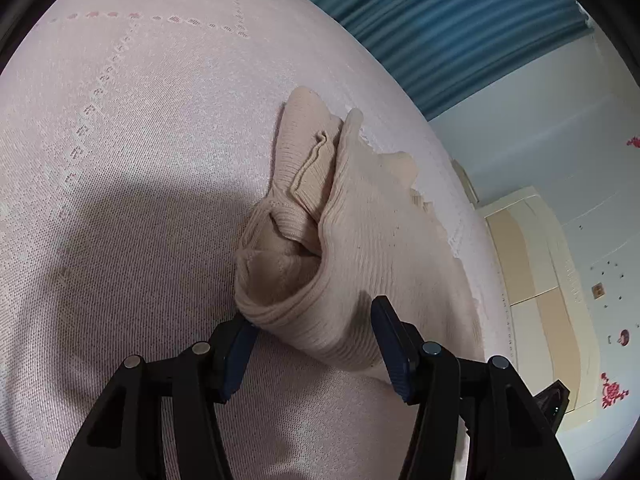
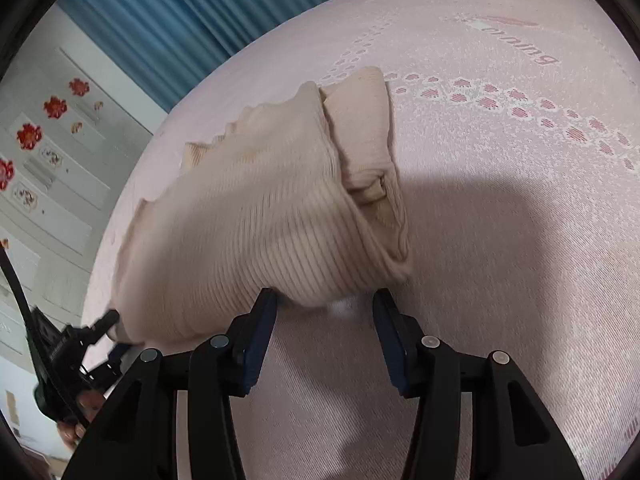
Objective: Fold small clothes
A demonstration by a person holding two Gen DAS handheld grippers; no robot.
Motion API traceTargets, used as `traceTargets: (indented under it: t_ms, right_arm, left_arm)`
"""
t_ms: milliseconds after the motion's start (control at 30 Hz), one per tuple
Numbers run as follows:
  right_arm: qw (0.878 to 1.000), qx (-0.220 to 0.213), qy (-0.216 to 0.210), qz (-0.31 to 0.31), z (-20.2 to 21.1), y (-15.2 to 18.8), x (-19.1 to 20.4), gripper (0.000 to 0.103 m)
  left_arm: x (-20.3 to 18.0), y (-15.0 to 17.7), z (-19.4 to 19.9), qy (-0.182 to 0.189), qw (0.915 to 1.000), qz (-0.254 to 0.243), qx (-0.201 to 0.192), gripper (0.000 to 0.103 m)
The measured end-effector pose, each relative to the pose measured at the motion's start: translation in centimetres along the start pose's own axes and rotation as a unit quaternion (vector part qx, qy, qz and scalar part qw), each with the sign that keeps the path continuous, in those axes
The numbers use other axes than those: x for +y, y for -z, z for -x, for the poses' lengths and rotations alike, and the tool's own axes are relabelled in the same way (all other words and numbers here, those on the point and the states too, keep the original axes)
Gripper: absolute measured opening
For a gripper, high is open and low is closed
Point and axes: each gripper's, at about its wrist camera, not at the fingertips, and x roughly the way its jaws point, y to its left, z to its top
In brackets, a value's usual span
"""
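Note:
A beige ribbed knit garment [image 1: 360, 240] lies folded over on itself on the pink bed cover [image 1: 140, 160]. My left gripper [image 1: 316, 328] stands open at its near rolled edge. One pad touches the cloth's side and the other hovers over the knit. In the right wrist view the same garment [image 2: 248, 220] bulges in front of my right gripper [image 2: 324, 308], which is open with only the garment's lowest edge reaching between its pads. The left gripper [image 2: 114, 332] shows at the garment's left corner, with a hand [image 2: 86, 404] on its grip.
The pink patterned bed cover [image 2: 500, 240] spreads wide to the right of the garment. A blue curtain [image 1: 460, 20] hangs behind the bed. A cream cabinet [image 1: 532, 260] stands past the bed's edge. A pale wall with red flower stickers [image 2: 52, 140] is beside it.

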Motion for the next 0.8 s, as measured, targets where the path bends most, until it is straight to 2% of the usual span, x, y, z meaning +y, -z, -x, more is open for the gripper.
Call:
traceTargets:
  t_ms: [200,333,367,400,467,500,567,800]
  right_arm:
    - [0.997,0.008,-0.036,-0.065,-1.3,-2.1,-1.3,0.05]
    - [0.998,-0.003,-0.016,-0.057,-2.2,-3.0,-0.6,0.048]
    - [0.999,-0.006,-0.005,-0.05,-2.3,-2.9,-0.3,0.042]
    - [0.999,-0.01,0.014,-0.036,-2.4,-2.8,0.2,0.037]
    - [1.0,-0.015,0.018,-0.011,-2.7,-2.5,1.0,0.013]
    - [1.0,-0.017,0.015,-0.012,-2.8,-2.4,1.2,0.012]
    - [0.999,-0.026,0.011,-0.02,-2.6,-2.2,1.3,0.01]
    - [0.999,-0.049,0.011,-0.017,-0.1,-1.1,1.4,0.008]
  left_arm:
    - [-0.3,0.3,0.0,-0.011,0.9998,-0.018,-0.006,0.055]
    - [-0.5,0.3,-0.1,-0.017,0.9996,-0.022,-0.01,0.051]
    - [-0.5,0.3,-0.1,-0.021,0.9995,-0.021,-0.012,0.047]
    - [-0.4,0.2,0.0,-0.028,0.9993,-0.019,-0.015,0.037]
    - [0.1,0.0,-0.1,-0.032,0.9993,-0.006,-0.018,0.022]
    - [0.5,-0.1,-0.1,-0.023,0.9996,0.004,-0.015,0.014]
    - [1.1,-0.3,-0.2,-0.002,0.9997,0.021,-0.008,0.011]
    - [-1.2,0.4,1.5,-0.012,0.9991,-0.022,-0.033,0.01]
